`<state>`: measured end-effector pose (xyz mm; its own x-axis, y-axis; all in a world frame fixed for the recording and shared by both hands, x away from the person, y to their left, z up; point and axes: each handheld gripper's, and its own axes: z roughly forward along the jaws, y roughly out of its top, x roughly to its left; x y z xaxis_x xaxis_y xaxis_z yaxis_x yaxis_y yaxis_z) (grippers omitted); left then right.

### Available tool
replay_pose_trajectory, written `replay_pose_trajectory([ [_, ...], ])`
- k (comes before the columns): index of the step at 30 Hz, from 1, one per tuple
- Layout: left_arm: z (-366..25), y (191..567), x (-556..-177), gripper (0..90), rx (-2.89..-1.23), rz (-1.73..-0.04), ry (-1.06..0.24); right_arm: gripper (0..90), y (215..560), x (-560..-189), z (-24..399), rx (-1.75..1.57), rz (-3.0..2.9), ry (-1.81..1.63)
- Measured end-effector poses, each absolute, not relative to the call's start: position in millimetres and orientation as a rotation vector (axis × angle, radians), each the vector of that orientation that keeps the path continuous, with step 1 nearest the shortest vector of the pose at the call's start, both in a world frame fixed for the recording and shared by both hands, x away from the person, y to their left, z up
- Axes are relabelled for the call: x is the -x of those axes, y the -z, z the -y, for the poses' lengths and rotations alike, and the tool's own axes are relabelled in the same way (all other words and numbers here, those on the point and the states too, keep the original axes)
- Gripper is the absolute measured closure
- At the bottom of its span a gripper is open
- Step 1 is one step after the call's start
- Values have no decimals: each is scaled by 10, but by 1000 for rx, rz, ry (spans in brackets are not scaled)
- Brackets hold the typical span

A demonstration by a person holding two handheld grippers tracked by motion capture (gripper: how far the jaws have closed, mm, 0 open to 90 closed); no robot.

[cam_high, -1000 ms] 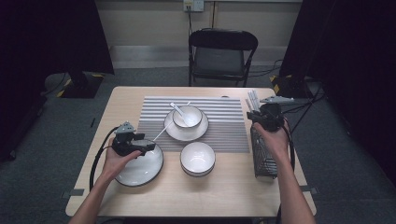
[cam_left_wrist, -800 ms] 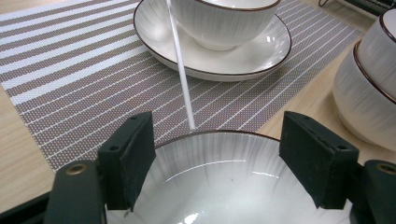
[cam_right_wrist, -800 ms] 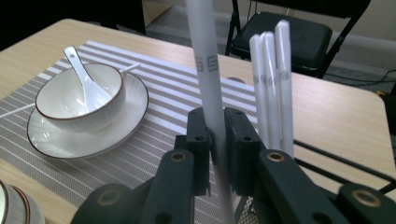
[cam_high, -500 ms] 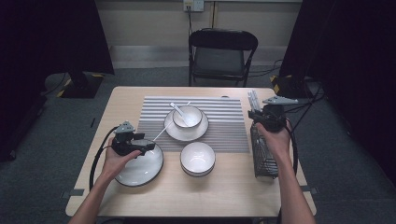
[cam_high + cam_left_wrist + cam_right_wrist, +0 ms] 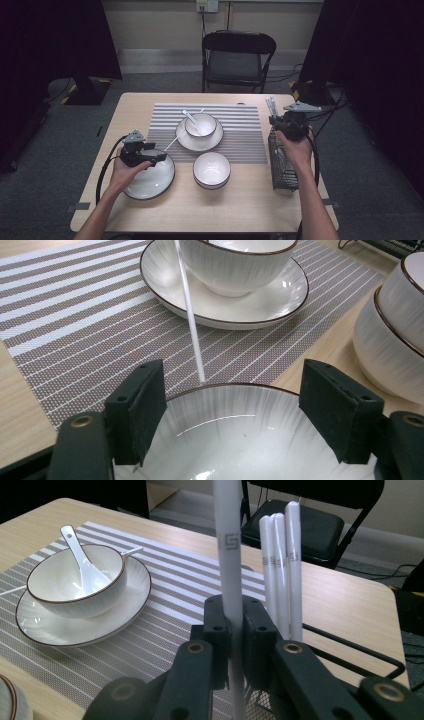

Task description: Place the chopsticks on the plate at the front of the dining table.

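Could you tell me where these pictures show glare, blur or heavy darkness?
High view: the room around the table is nearly black, the tabletop evenly lit. Left gripper view: bright glare streaks on the plate, sharp placemat. Right gripper view: the near chopstick and jaws look soft, the bowl sharper.

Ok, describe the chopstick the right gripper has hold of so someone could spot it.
Look at the black wire basket on the table's right edge. White chopsticks stand at its far end; the held chopstick is clamped upright in the right gripper, apart from the loose three.
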<state>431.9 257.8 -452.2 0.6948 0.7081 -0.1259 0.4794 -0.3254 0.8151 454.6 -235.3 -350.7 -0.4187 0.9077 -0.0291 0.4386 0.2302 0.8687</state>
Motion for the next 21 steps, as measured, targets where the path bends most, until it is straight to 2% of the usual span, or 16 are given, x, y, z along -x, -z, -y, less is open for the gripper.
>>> replay_pose_trajectory([
  [21, -2590, 4516, -4322, 262, -1995, -911, -327, 850, 3357, -4408, 2574, -1265, -1794, -1274],
])
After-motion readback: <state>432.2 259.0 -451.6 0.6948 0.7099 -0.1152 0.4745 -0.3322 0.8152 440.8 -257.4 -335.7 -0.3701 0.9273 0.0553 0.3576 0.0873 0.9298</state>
